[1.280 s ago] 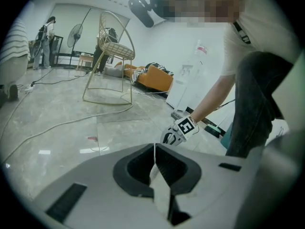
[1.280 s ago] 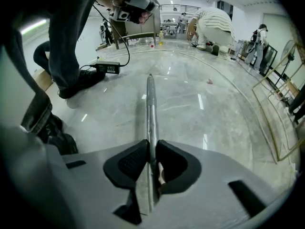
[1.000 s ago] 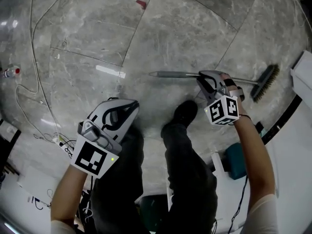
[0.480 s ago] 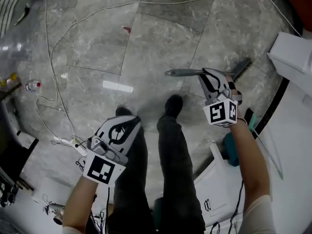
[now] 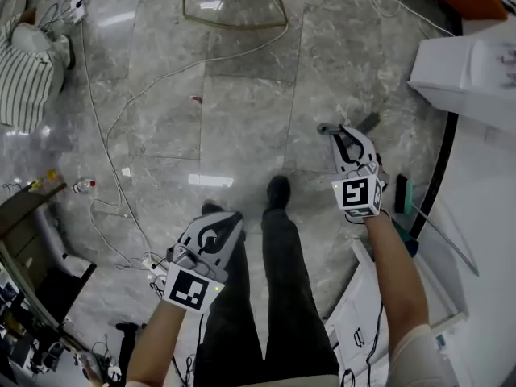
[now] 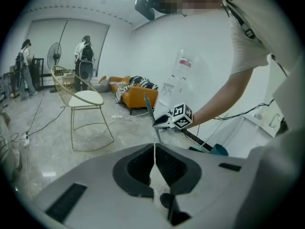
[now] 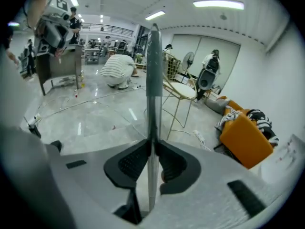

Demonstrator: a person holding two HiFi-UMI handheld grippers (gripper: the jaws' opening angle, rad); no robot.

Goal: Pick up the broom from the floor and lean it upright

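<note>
The broom's grey metal handle (image 7: 153, 75) stands nearly upright between the jaws of my right gripper (image 7: 152, 147), which is shut on it. In the head view this gripper (image 5: 339, 140) is at the right, with the handle's end (image 5: 323, 127) pointing up toward the camera and the dark brush head (image 5: 368, 121) low beyond it. My left gripper (image 5: 219, 221) hangs at lower left, shut, with nothing in it. In the left gripper view its jaws (image 6: 154, 149) meet, and the right gripper (image 6: 164, 121) with the handle (image 6: 149, 109) shows ahead.
A gold wire chair (image 5: 234, 10) stands at the far side, with cables (image 5: 105, 135) across the marble floor. A white cabinet (image 5: 463, 75) and a teal dustpan (image 5: 402, 195) are at the right. My legs and a shoe (image 5: 278, 192) are between the grippers. An orange sofa (image 6: 131, 92) sits by the wall.
Both grippers have risen well above the floor. The broom, lying flat a second ago, has been swung up to nearly upright in the right gripper. The left gripper stays shut and holds nothing.
</note>
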